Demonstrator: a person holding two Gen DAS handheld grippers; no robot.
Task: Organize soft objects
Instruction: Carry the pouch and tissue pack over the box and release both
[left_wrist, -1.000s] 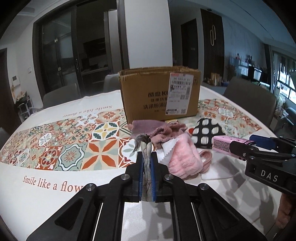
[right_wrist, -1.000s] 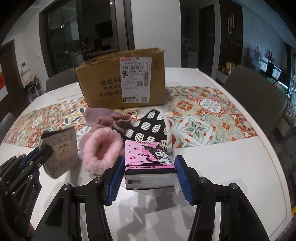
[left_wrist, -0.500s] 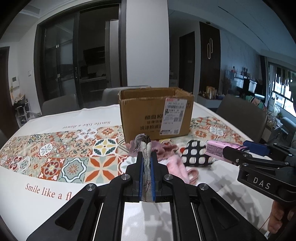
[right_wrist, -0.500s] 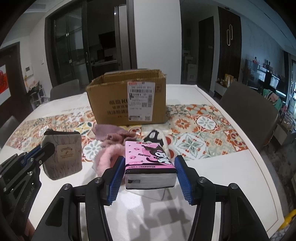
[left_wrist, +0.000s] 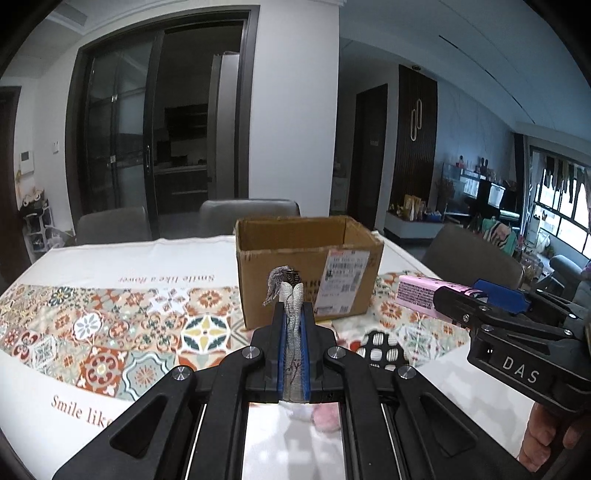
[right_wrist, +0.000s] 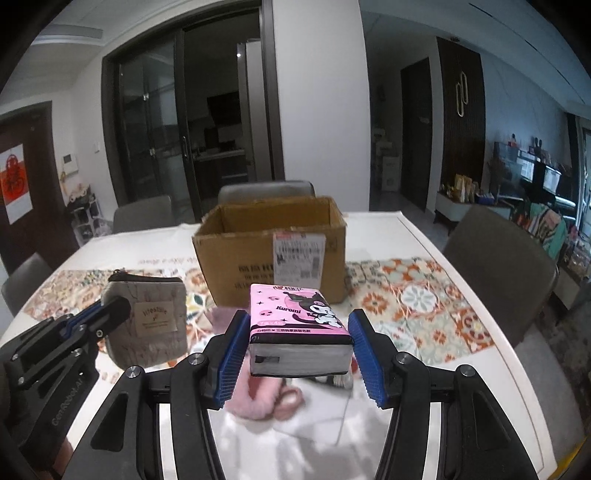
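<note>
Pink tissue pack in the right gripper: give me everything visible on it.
The pink tissue pack is a soft rectangular block in glossy pink wrap with a black-and-white cartoon character and the word "Kuromi" on top; its near end is grey-white with a small dark slot. It lies flat and roughly level, held off the table, clamped between the blue pads of the right gripper on its two long sides. From the left wrist view its side shows dense printed text. It sits in front of the open cardboard box, not touching it.
</note>
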